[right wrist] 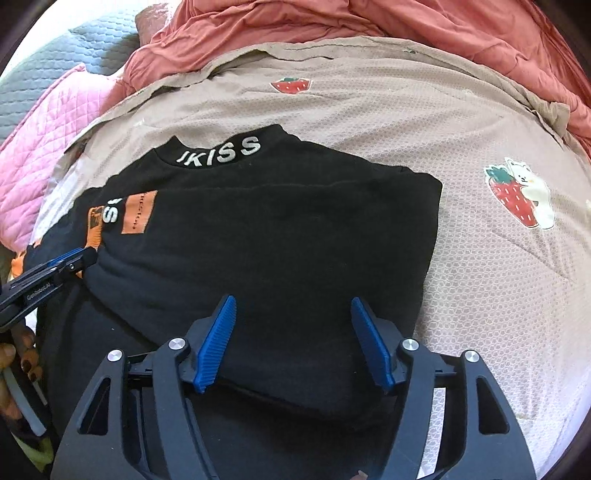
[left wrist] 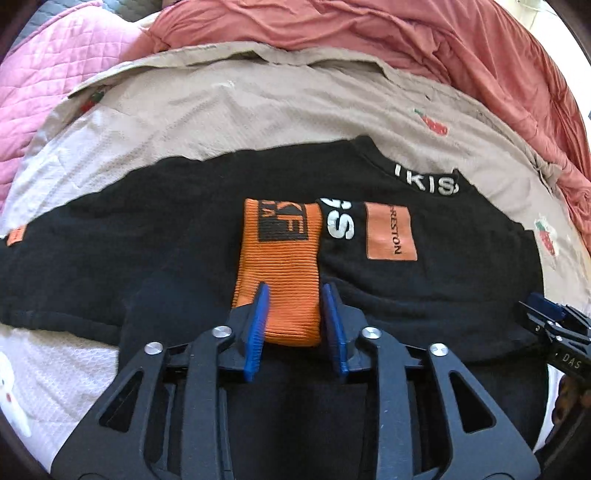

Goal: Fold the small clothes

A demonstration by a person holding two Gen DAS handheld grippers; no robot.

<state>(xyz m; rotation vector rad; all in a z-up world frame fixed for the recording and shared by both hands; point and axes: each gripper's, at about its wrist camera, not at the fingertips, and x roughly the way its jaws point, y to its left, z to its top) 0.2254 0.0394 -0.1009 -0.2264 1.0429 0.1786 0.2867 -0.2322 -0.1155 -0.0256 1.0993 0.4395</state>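
Observation:
A small black sweatshirt [left wrist: 110, 258] with white "IKISS" lettering on the collar and an orange patch lies flat on a beige bedspread [left wrist: 221, 110]. It also shows in the right wrist view [right wrist: 277, 229]. Its orange ribbed cuff [left wrist: 279, 266] lies folded across the chest. My left gripper [left wrist: 295, 299] is open, its blue pads on either side of the cuff's near end. My right gripper [right wrist: 293, 310] is open wide over the garment's near right part, with black cloth between the pads. The left gripper shows at the left of the right wrist view [right wrist: 70, 260].
The beige bedspread [right wrist: 480, 277] has strawberry and cat patches [right wrist: 517, 195]. A rumpled red blanket [left wrist: 406, 33] lies at the back. A pink quilt [left wrist: 44, 74] lies at the back left, with a grey quilt [right wrist: 55, 66] behind it.

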